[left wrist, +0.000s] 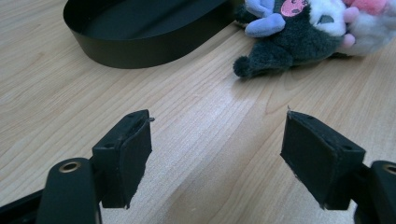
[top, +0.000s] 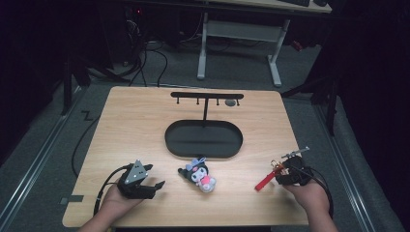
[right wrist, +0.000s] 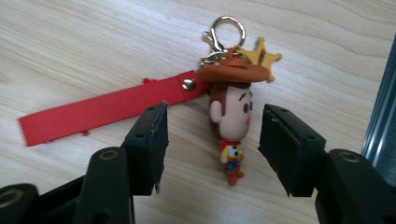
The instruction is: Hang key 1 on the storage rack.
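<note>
Two pads of my right tongs straddle the keychain, half-open, gripping nothing; light, hard figure, floppy strap — I'd pinch its head; left tongs gape empty.

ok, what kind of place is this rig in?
Probably a lab or workshop: a lone wooden table on grey floor, loose cables behind it, and an adjustable desk frame at the back.

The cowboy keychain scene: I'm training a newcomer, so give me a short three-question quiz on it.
1. True or false: the right gripper already clamps the cowboy keychain.
2. Which toy lies nearest the left gripper?
A. plush toy
B. keychain
3. What colour is the keychain's strap?

Key: 1 false, the figure lies between the pads untouched. 2 A. 3 red.
</note>
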A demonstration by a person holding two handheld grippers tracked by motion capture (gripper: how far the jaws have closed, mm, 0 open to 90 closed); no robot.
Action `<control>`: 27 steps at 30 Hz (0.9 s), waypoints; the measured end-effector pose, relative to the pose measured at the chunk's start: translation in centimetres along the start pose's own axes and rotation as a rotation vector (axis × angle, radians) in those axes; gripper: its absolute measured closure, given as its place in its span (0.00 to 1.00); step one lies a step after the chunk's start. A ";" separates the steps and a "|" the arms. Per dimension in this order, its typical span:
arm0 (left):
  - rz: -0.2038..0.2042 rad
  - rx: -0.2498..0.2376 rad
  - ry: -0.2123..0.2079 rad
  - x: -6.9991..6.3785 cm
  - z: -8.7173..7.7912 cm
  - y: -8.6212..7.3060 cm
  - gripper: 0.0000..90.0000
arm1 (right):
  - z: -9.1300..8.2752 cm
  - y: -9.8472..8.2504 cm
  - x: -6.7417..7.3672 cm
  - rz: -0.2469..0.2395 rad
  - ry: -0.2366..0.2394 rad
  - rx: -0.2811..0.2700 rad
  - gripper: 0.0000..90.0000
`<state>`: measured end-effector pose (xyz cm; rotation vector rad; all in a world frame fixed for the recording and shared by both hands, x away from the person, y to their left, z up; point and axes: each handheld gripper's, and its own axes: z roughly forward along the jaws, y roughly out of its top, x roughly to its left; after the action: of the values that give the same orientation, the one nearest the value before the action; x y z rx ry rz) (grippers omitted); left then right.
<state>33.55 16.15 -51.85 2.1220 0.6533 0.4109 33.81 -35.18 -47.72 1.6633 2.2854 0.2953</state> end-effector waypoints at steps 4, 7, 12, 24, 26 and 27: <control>0.001 -0.001 -0.002 0.0 0.0 0.0 0.27 | 0.6 0.1 -0.3 0.014 0.015 0.019 0.57; 0.004 0.000 -0.006 0.0 0.0 0.0 0.27 | 0.9 0.2 -0.3 0.008 0.011 0.021 0.59; 0.010 0.005 -0.011 -0.2 0.1 0.0 0.28 | 1.3 0.5 -0.5 0.016 0.004 0.043 0.63; 0.021 0.014 -0.017 -0.4 0.2 0.0 0.29 | 1.9 0.9 -1.2 0.042 0.060 0.070 0.69; 0.023 0.015 -0.016 -0.4 0.1 0.0 0.29 | 1.9 1.0 -1.4 0.061 0.082 0.077 0.72; 0.021 0.012 -0.016 -0.4 0.1 0.0 0.29 | 1.9 1.0 -1.5 0.067 0.082 0.077 0.72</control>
<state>33.29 15.88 -51.92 2.1429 0.6256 0.4023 35.81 -36.28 -49.00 1.8000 2.3308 0.2992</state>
